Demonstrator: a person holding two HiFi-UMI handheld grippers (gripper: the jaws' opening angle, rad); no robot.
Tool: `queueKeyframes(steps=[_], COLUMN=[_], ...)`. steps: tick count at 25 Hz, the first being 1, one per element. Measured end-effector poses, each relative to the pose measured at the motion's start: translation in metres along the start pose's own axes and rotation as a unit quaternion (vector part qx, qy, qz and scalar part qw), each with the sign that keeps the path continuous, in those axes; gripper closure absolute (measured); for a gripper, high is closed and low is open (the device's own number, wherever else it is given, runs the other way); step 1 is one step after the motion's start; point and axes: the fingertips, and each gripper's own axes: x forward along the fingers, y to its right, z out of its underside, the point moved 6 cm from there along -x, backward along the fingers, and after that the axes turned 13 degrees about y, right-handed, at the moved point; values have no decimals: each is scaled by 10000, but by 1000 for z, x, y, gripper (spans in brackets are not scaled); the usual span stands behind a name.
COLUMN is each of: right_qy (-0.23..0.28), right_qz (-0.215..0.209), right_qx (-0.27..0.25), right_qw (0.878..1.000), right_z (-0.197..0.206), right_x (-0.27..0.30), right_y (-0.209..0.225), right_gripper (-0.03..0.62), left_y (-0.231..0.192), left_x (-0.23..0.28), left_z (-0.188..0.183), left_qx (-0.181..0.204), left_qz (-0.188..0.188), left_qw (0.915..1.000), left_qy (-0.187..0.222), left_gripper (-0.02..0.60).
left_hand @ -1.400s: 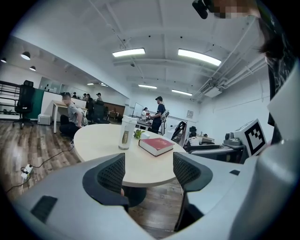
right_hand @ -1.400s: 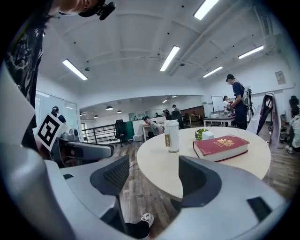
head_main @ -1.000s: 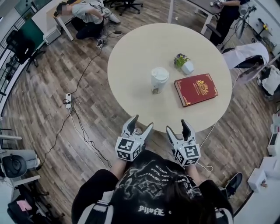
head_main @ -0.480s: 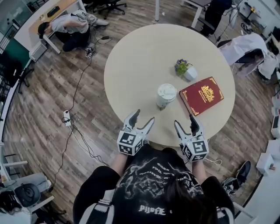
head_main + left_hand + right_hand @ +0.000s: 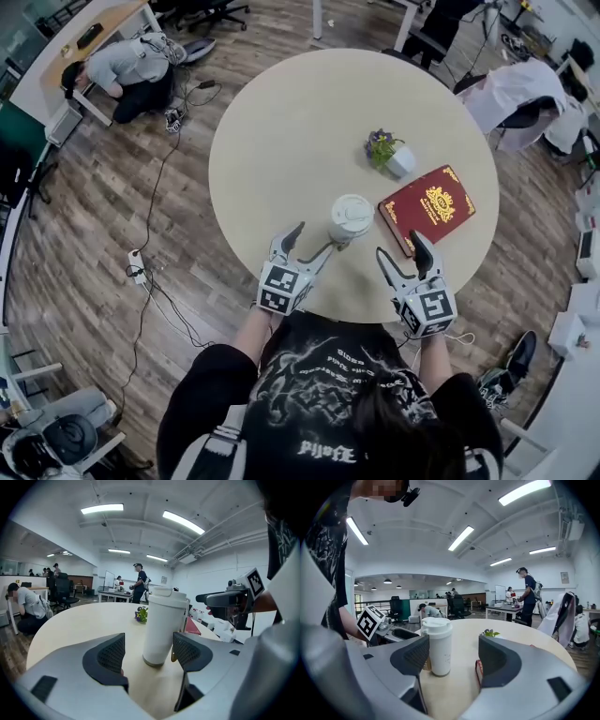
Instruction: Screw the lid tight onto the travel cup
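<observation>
A white travel cup (image 5: pixel 349 218) with its white lid on top stands upright near the front edge of the round beige table (image 5: pixel 281 122). My left gripper (image 5: pixel 312 241) is open just left of and below the cup, its fingertips close to the cup's base without touching. In the left gripper view the cup (image 5: pixel 161 625) stands ahead between the open jaws, nearer the right one. My right gripper (image 5: pixel 403 251) is open to the cup's right, near the book's corner. In the right gripper view the cup (image 5: pixel 437 646) stands ahead, beside the left jaw.
A red book (image 5: pixel 427 207) lies right of the cup. A small potted plant (image 5: pixel 390 152) stands behind it. Cables and a power strip (image 5: pixel 134 265) run over the wooden floor at left. A person crouches by a desk (image 5: pixel 117 66) far left; chairs stand at the far right.
Both grippers have advanced over the table edge toward the cup, and the view has shifted so the cup now sits closer to them. Jaw openings look unchanged.
</observation>
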Motion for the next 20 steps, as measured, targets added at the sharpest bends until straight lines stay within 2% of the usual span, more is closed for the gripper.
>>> queueKeyframes(steps=[4, 10, 12, 15, 20], right_qy=[-198, -542, -672, -900, -1321], right_qz=[-930, -1978, -2382, -2965, -3778], right_qx=[-244, -828, -1209, -1430, -1978], right_qw=[9952, 9752, 9613, 9400, 8948], right_z=[-15, -33, -33, -37, -40], right_x=[19, 47, 56, 68, 83], right_y=[12, 23, 27, 25, 14], right_gripper=[279, 278, 273, 267, 263], left_y=[-1, 3, 5, 9, 15], left_x=[19, 39, 45, 57, 72], left_z=[0, 3, 4, 8, 12], left_qx=[-116, -140, -154, -41, 342], left_qz=[185, 619, 731, 830, 1093], left_qw=[9998, 9977, 9969, 9961, 9925], left_qy=[-10, -254, -265, -307, -429], left_gripper=[233, 204, 202, 196, 192])
